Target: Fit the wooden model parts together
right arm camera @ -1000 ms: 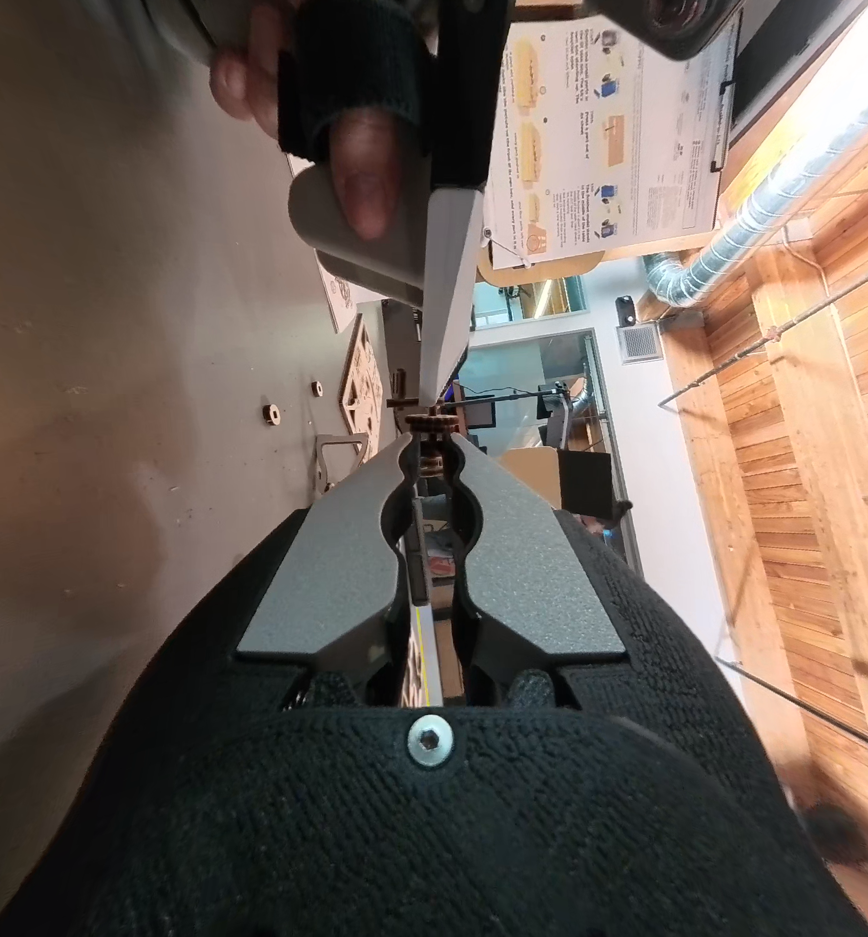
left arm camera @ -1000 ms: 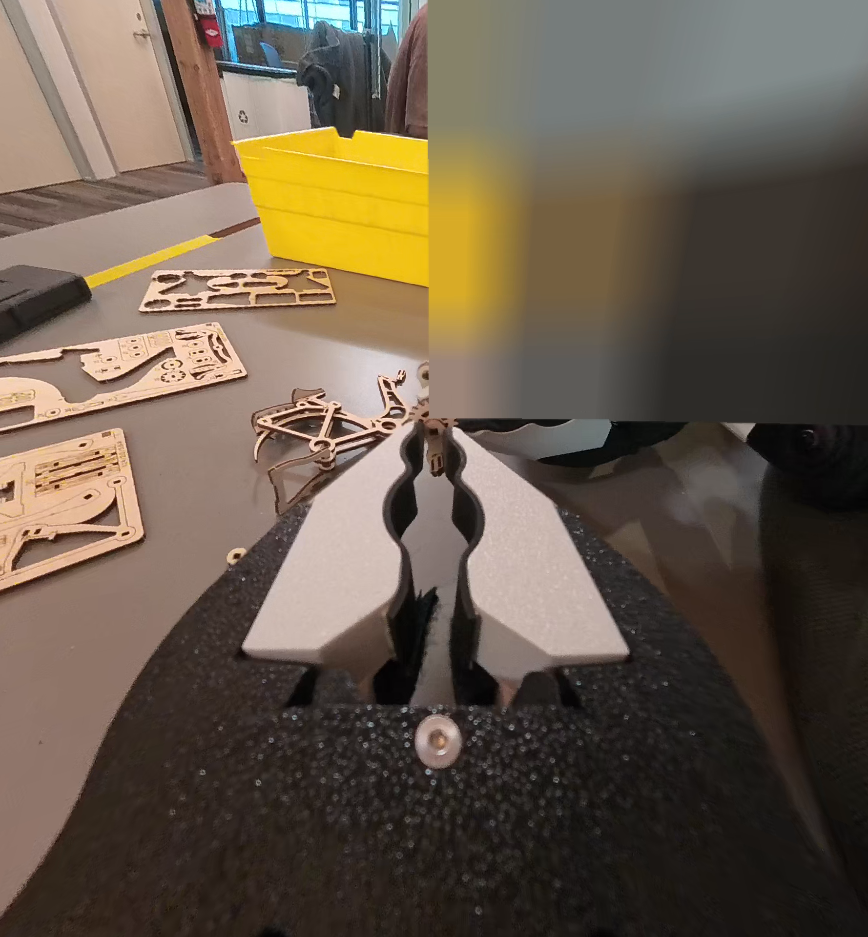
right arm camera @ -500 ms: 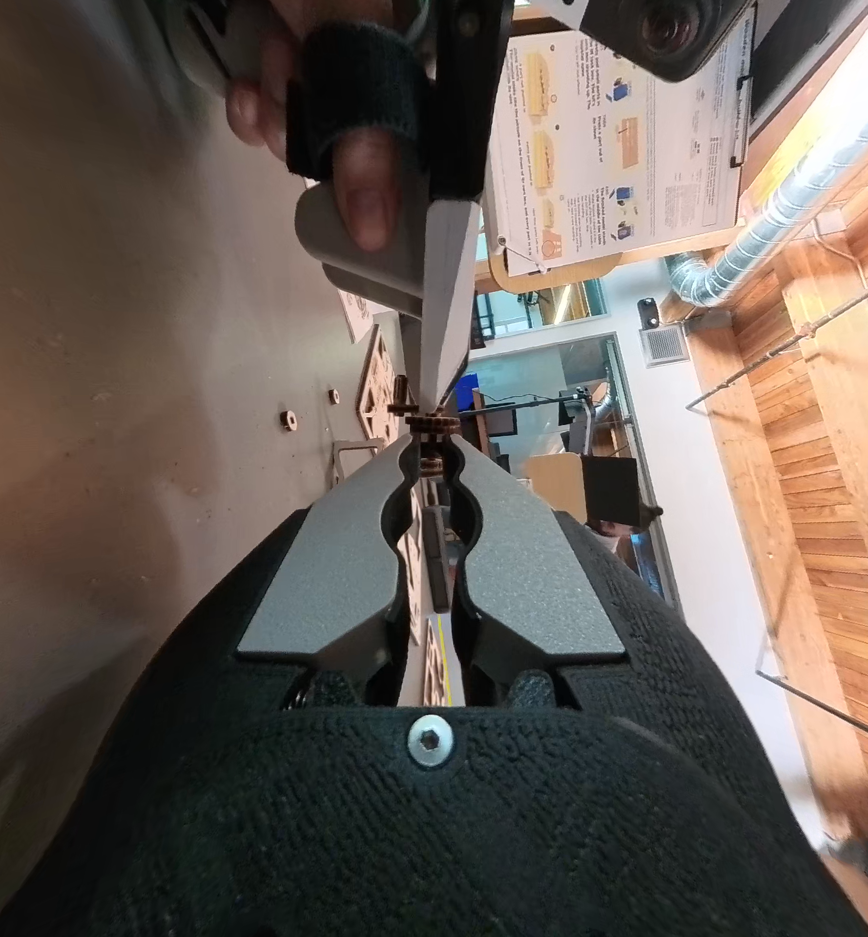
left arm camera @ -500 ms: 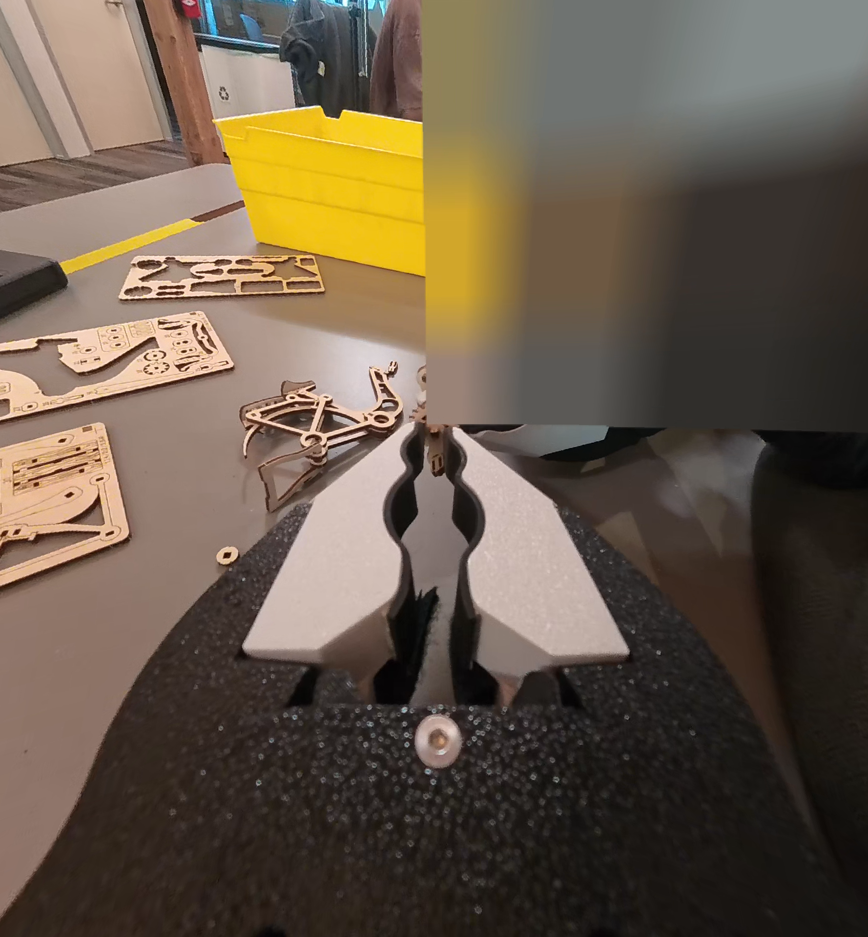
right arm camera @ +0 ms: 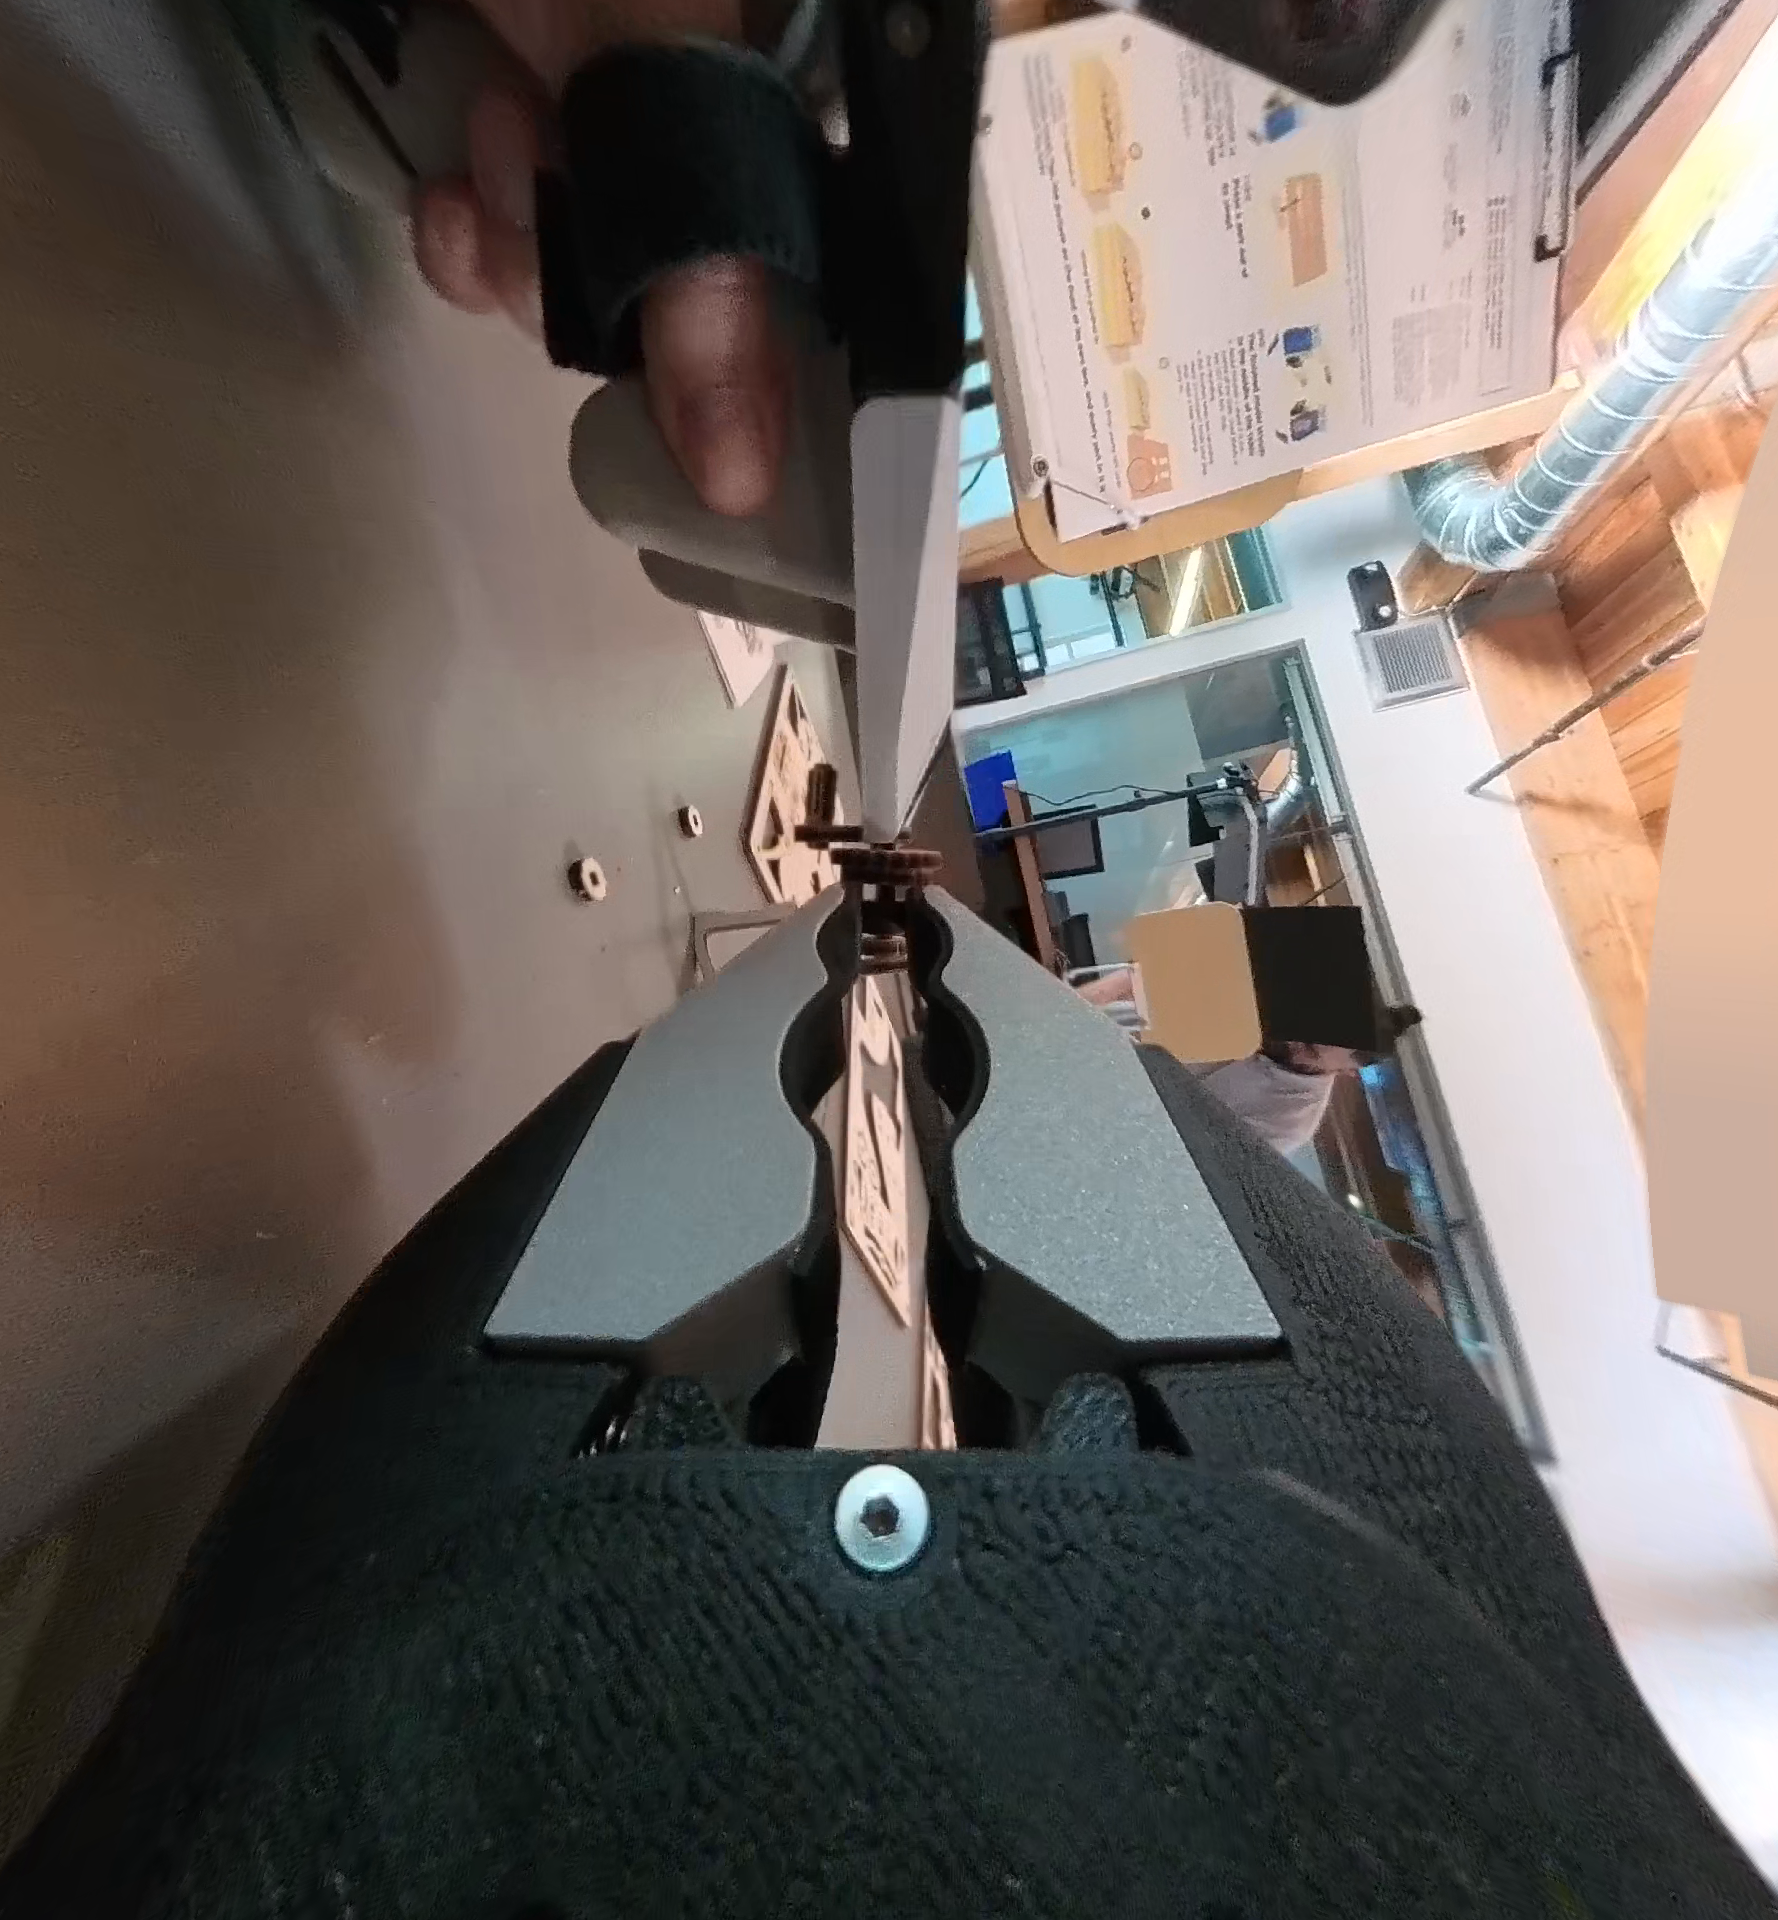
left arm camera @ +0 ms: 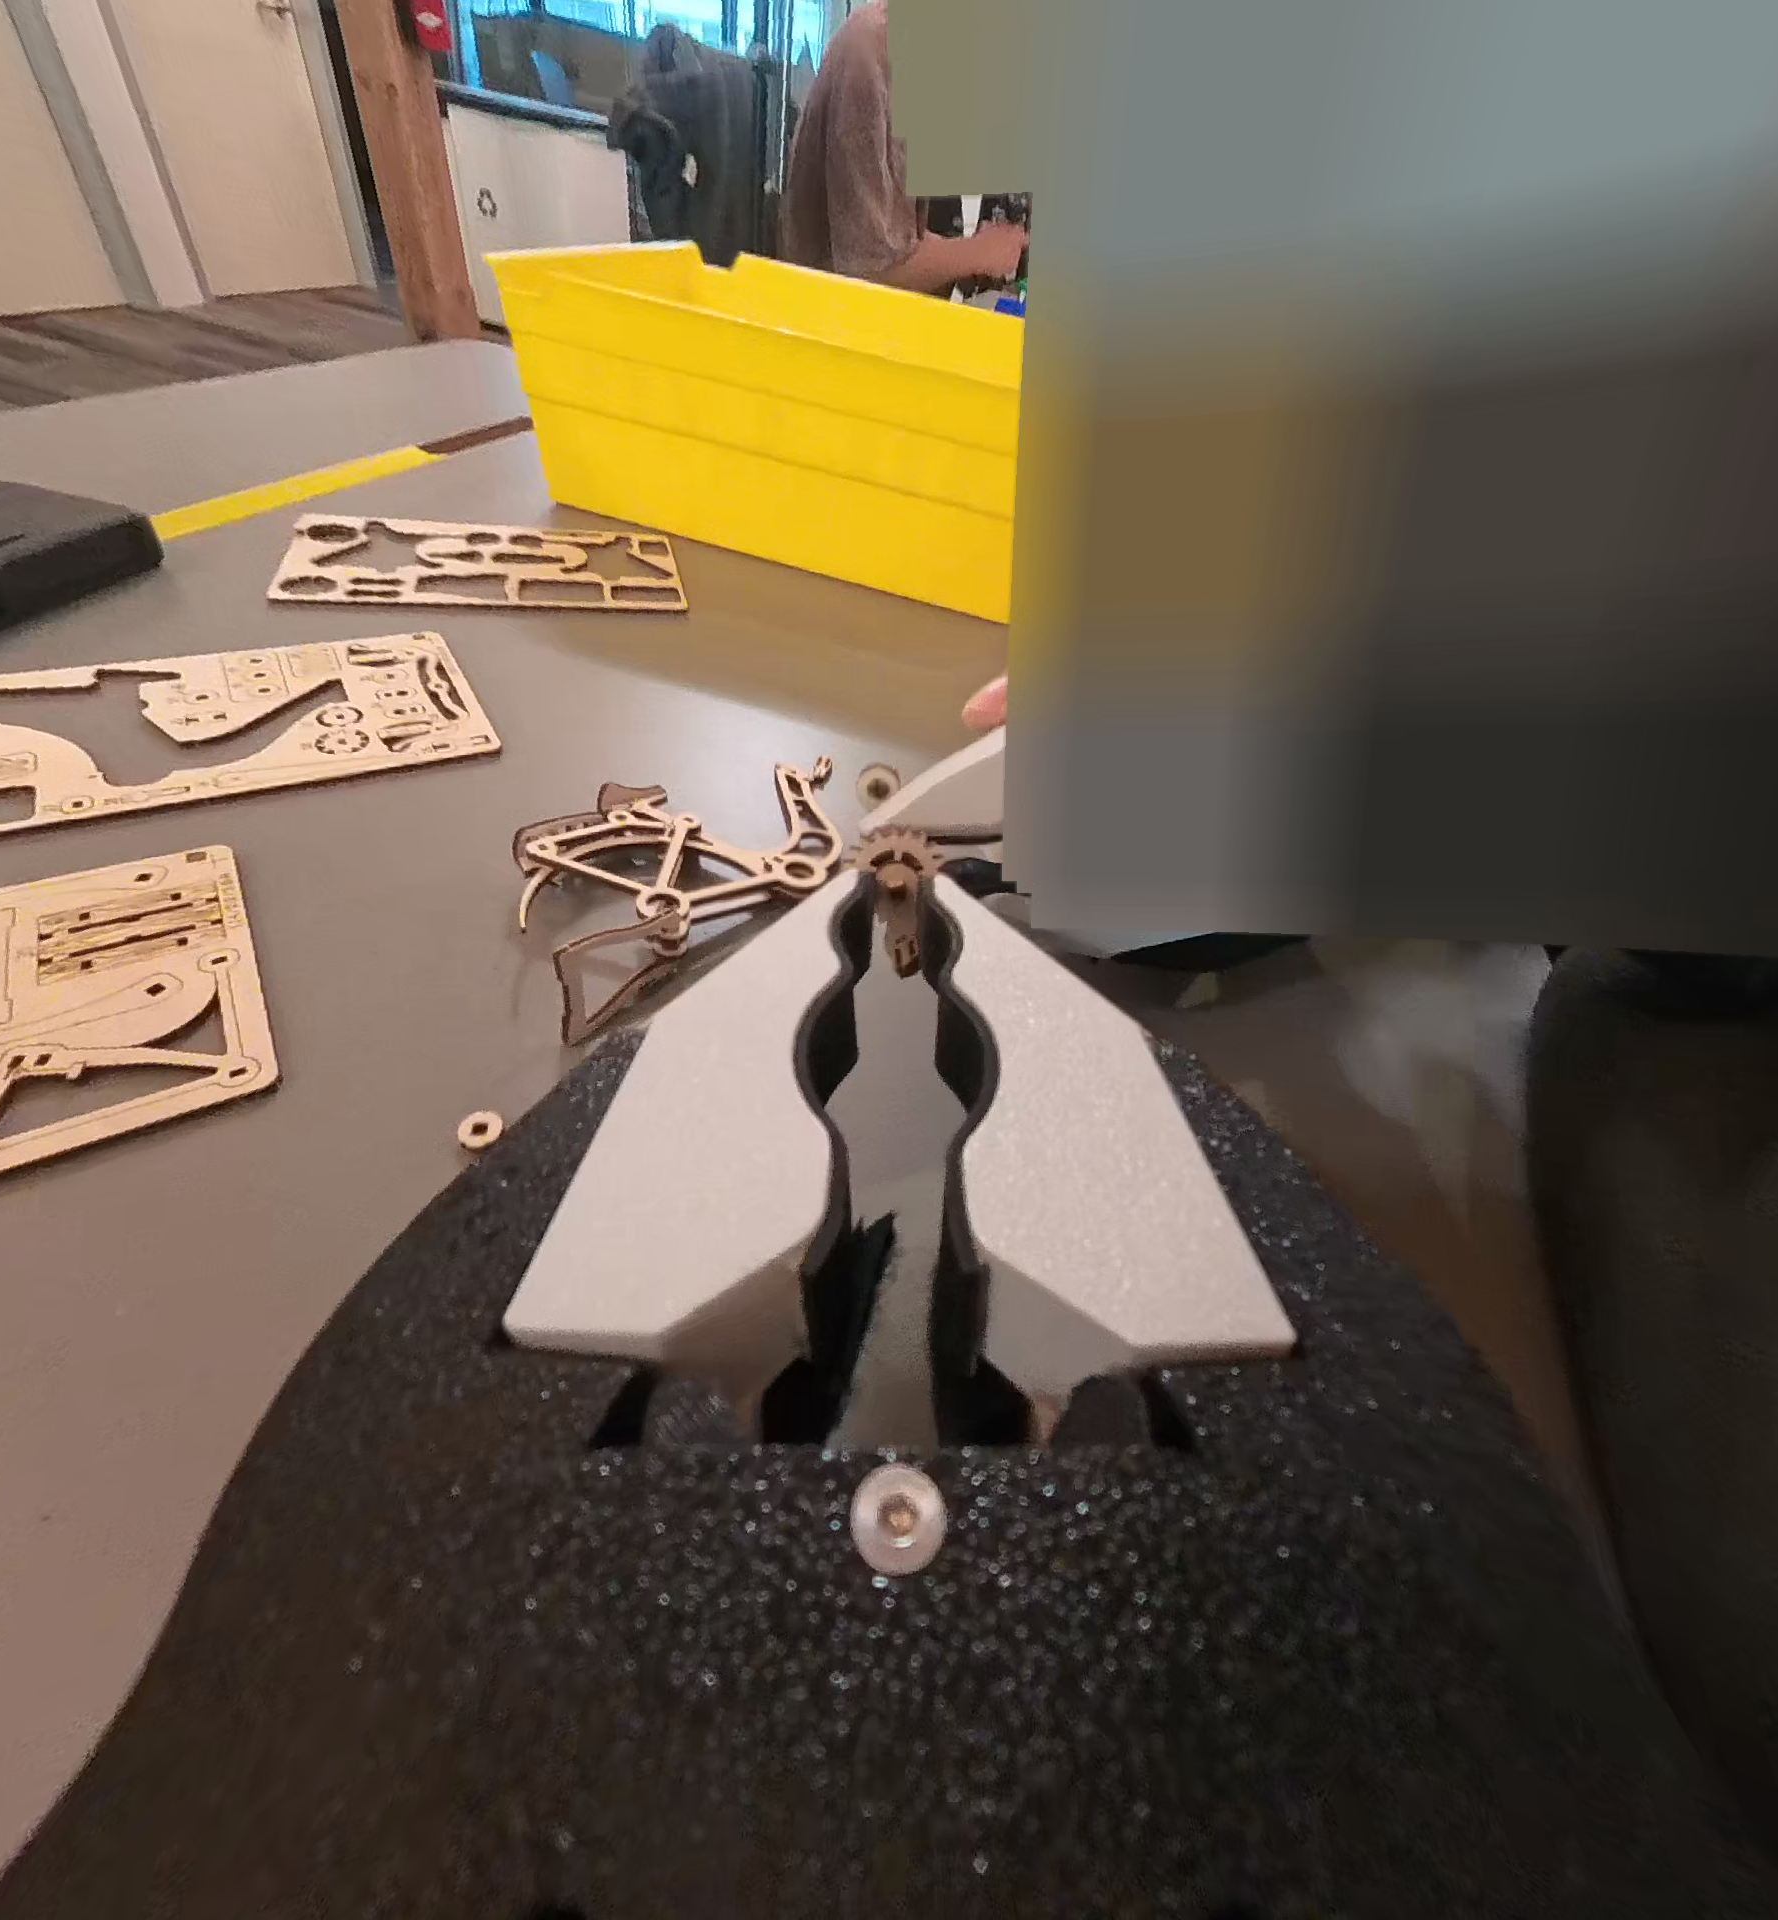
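Observation:
In the left wrist view my left gripper is shut on a small wooden axle piece with a toothed gear at its far end. The light grey tip of the right gripper meets that gear from the right. In the right wrist view my right gripper is shut on a short axle with dark gears. The left gripper's fingers come down onto it from above, held by a hand. A partly built wooden frame lies on the table just behind.
Several laser-cut wooden sheets lie on the grey table at left, with a loose washer. A yellow bin stands behind them and a black case at far left. A clipboard with an instruction sheet is nearby.
Both grippers keep their grip and stay tip to tip. The pair has shifted a little over the table, and the gear now shows at the left gripper's tips.

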Demonstrator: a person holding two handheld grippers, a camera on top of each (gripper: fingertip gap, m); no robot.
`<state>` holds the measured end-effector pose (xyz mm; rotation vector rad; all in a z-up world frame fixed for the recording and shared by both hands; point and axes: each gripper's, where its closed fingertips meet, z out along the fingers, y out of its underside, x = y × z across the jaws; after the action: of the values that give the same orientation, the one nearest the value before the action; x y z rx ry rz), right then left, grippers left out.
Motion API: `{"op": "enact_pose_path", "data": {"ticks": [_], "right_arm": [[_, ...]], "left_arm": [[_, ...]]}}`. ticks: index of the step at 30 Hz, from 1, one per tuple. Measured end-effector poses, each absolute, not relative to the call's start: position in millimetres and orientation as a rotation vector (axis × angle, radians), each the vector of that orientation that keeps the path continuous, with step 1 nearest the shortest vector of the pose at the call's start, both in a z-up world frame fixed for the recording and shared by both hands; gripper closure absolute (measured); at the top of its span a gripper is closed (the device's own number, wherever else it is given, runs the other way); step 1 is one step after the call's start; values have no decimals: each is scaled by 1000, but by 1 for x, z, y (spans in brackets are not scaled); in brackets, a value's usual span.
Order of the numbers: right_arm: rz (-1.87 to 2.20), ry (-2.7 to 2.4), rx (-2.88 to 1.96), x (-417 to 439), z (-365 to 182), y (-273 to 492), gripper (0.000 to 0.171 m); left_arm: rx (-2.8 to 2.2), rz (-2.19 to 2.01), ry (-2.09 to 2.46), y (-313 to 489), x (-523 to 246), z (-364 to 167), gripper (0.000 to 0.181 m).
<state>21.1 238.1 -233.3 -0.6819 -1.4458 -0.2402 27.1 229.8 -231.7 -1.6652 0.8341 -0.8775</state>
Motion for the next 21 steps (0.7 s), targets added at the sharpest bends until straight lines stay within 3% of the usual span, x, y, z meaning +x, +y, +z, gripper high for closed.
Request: {"op": "enact_pose_path", "data": {"ticks": [2, 6, 21], "right_arm": [[-211, -1447, -686, 21, -234, 236, 164], [-232, -1437, -660, 23, -233, 234, 164], [-247, -1444, -650, 24, -235, 233, 164]], "left_arm": [[-1642, -850, 796, 232, 21, -227, 165], [-1630, -878, 797, 228, 18, -226, 181], [-1641, -905, 862, 218, 26, -230, 176]]}}
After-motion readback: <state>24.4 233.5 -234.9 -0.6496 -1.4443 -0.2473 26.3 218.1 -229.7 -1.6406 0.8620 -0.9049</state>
